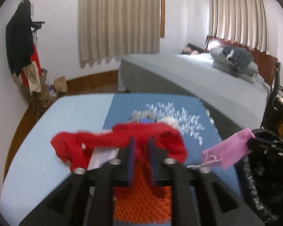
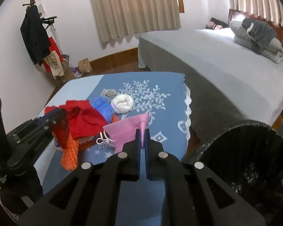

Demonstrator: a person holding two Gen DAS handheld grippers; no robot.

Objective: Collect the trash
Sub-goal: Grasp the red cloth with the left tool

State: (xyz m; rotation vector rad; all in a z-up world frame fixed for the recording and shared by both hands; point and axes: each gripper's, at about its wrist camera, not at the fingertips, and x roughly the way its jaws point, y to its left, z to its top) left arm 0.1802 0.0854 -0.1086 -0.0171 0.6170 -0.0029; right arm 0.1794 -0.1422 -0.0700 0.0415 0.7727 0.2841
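Right then, I had both tools busy over the tabletop (image 2: 168, 82), which wore a blue cloth (image 2: 160, 113) with a white leaf pattern. My left hand-held gripper (image 1: 141, 141) was clamped on a red rag (image 1: 160, 133), the fabric draped across its fingertips and hanging off to the left; an orange net (image 1: 141, 203) hung below the fingers (whether it was pinched along with the rag I couldn't tell). From the right wrist view that same left hand-held gripper (image 2: 63, 114) sat at the left of the pile, with the red rag (image 2: 88, 118) bunched against it and the orange net (image 2: 69, 156) trailing down toward the cloth.

My right hand-held gripper (image 2: 142, 131) had its fingers pressed together on a pink bag (image 2: 126, 130), gripping it at the near corner; the bag's white cord (image 2: 103, 141) dangled by its left edge. In the left wrist view the pink bag (image 1: 228, 150) was held up off the cloth, tilted, just right of the red rag.

Beyond the rag lay a blue wad (image 2: 101, 107), a white ball (image 2: 122, 103) touching it on the right, and a grey clump (image 2: 108, 93) just behind those two. A black bin (image 2: 245, 162) with a liner stood at the tabletop's right side, near the bed (image 2: 226, 66), its mouth open toward the camera.
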